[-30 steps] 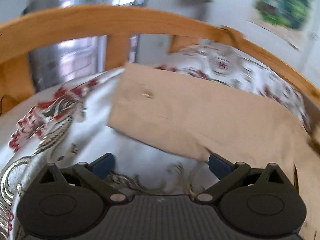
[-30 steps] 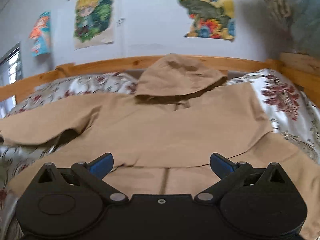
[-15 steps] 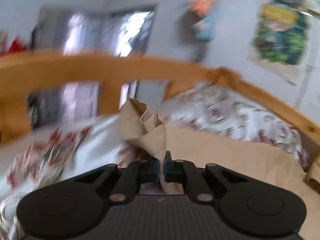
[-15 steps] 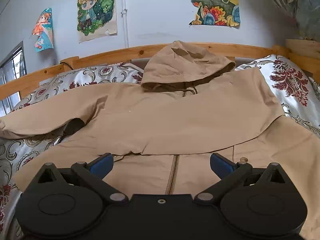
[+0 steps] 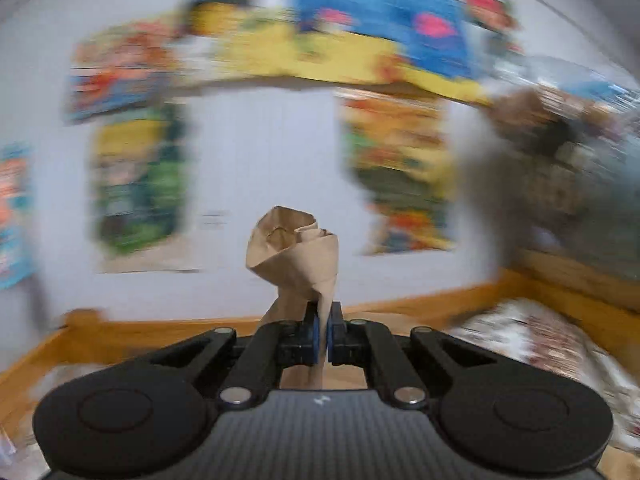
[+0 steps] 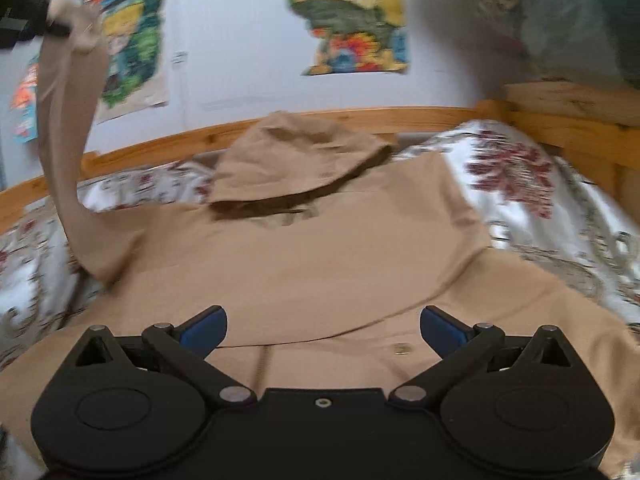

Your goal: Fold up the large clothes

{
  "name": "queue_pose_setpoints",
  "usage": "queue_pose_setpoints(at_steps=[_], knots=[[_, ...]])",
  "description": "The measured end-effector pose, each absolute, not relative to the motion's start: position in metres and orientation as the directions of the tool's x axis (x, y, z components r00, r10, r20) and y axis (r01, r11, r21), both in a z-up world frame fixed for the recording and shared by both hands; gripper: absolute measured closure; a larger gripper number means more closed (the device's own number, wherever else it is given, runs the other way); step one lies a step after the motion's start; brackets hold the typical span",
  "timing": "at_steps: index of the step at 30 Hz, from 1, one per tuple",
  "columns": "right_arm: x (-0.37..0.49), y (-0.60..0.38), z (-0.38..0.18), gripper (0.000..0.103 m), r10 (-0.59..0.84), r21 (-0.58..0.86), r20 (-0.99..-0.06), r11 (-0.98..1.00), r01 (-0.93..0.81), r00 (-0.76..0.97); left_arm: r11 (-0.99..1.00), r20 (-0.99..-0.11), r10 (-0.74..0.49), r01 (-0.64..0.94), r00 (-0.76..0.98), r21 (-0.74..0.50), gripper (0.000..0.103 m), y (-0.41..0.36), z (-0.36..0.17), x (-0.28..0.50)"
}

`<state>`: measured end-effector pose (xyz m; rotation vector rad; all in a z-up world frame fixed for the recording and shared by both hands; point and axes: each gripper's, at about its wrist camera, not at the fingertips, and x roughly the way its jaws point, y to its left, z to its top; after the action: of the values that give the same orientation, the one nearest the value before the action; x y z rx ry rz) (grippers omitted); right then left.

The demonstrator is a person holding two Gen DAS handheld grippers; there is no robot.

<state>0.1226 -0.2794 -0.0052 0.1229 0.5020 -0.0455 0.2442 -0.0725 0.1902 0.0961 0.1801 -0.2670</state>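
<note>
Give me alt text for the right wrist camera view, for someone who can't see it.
A tan hooded jacket lies spread on a floral bedspread, one sleeve pulled up at far left by the left gripper. The open right gripper hovers over its hem, with posters on the wall behind.

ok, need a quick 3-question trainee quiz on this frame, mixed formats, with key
1. True or false: the left tool is shut on the cuff of the sleeve of the tan hooded jacket.
2. Multiple choice: the right tool is a) shut on the hood, b) open above the jacket's front, c) shut on the bedspread.
3. Fill in: the jacket lies on a floral bedspread inside a ______ bed frame.

Key: 1 true; 2 b; 3 wooden.
</note>
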Motion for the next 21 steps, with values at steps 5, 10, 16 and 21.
queue_pose_setpoints(at_steps=[5,10,16,21], knots=[[0.132,-0.313,-0.01,0.001,-0.148,0.045,-0.455,0.981,0.188,0.878,0.893,-0.258,-0.442,0.449,0.859,-0.033,0.1,-0.143,0.147,0.273],[0.143,-0.342,-0.015,0.001,-0.225,0.014,-0.433,0.967,0.256,0.873,0.83,-0.416,-0.533,0.552,0.737,-0.085,0.1,-0.189,0.087,0.293],[0.149,-0.374,-0.031,0.001,-0.281,0.027,-0.467,0.943,0.331,0.839,0.755,-0.534,-0.605,0.638,0.59,-0.15,0.084,-0.21,0.034,0.306],[0.155,-0.378,-0.039,0.001,-0.254,0.065,-0.476,0.945,0.322,0.842,0.74,-0.536,-0.603,0.665,0.591,-0.099,0.019,-0.193,0.025,0.298]])
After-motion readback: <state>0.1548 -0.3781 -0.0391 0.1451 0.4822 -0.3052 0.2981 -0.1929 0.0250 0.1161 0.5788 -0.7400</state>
